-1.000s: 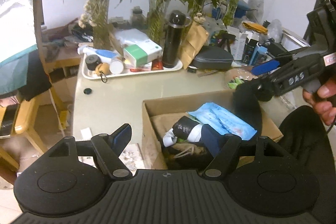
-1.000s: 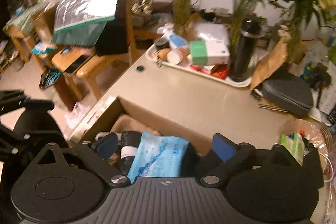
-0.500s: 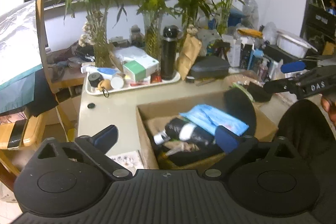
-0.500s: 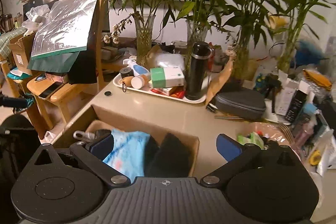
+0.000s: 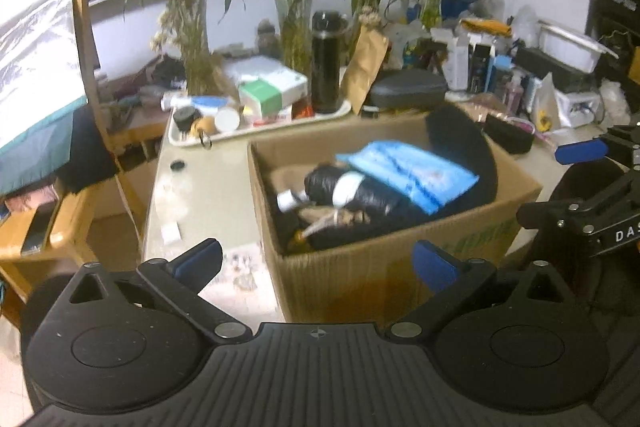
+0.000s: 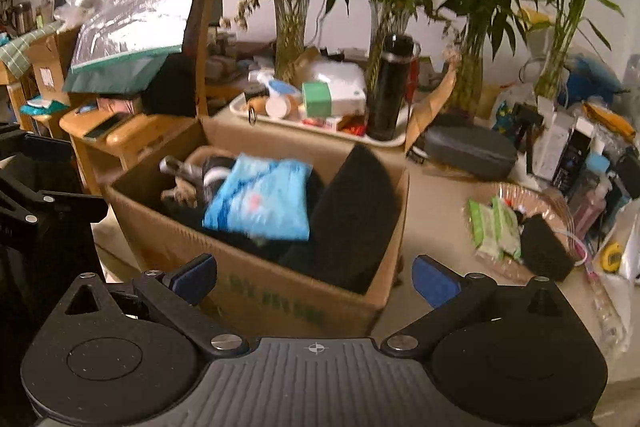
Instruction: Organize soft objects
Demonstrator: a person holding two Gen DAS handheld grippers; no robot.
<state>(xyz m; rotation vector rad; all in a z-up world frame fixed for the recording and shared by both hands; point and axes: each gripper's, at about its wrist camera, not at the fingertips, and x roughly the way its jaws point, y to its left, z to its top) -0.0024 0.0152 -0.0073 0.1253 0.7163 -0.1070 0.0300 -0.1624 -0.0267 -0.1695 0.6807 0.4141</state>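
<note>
A cardboard box (image 5: 384,267) stands on the table, also in the right wrist view (image 6: 256,291). It holds a blue plastic pack (image 5: 408,171) (image 6: 260,199), a black roll with a white band (image 5: 348,189), a black foam piece (image 5: 464,143) (image 6: 352,211) leaning at its right end, and brown cloth. My left gripper (image 5: 316,261) is open and empty, in front of the box. My right gripper (image 6: 314,277) is open and empty, in front of the box's near wall; it shows at the right edge of the left wrist view (image 5: 580,183).
A white tray (image 5: 256,125) with bottles, a green-and-white carton and a black flask (image 5: 326,63) sits behind the box. Vases of bamboo (image 6: 288,39) stand behind it. A clear bowl (image 6: 516,227) with green packs and a black pad is at the right. A wooden chair (image 5: 60,219) is at the left.
Both grippers have pulled back and up from the box, so its outer walls now show. Both stay open and empty. The black foam piece now leans in the box's right end.
</note>
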